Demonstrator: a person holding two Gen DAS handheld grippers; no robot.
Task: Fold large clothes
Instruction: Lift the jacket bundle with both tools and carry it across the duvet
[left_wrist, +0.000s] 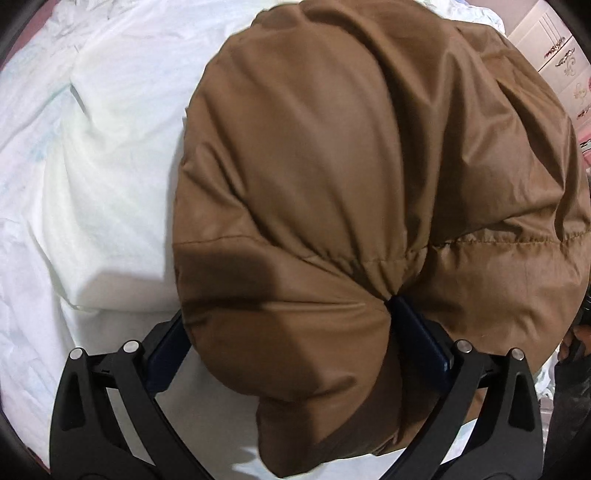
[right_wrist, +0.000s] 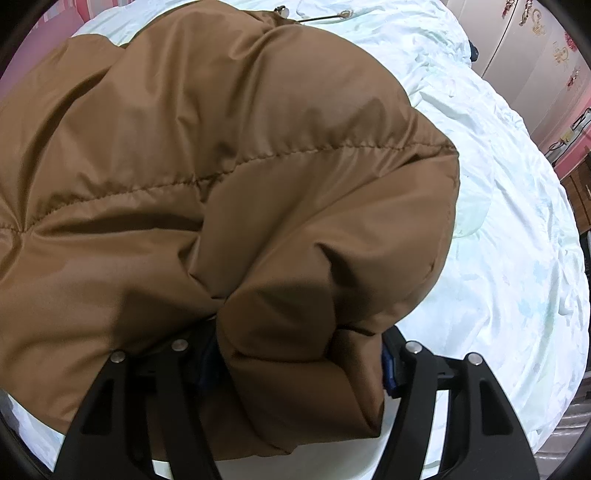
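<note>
You are seeing no readable text, label, brand or number on anything in either view.

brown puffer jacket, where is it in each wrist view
Left wrist view: the brown puffer jacket fills the centre and right, its near edge bunched in the left claw, white bedding to its left.
Right wrist view: the jacket fills the left and centre, a fold pinched in the right claw, bedding to its right.
Shared landmark: the stitched quilting seam across the jacket.
</note>
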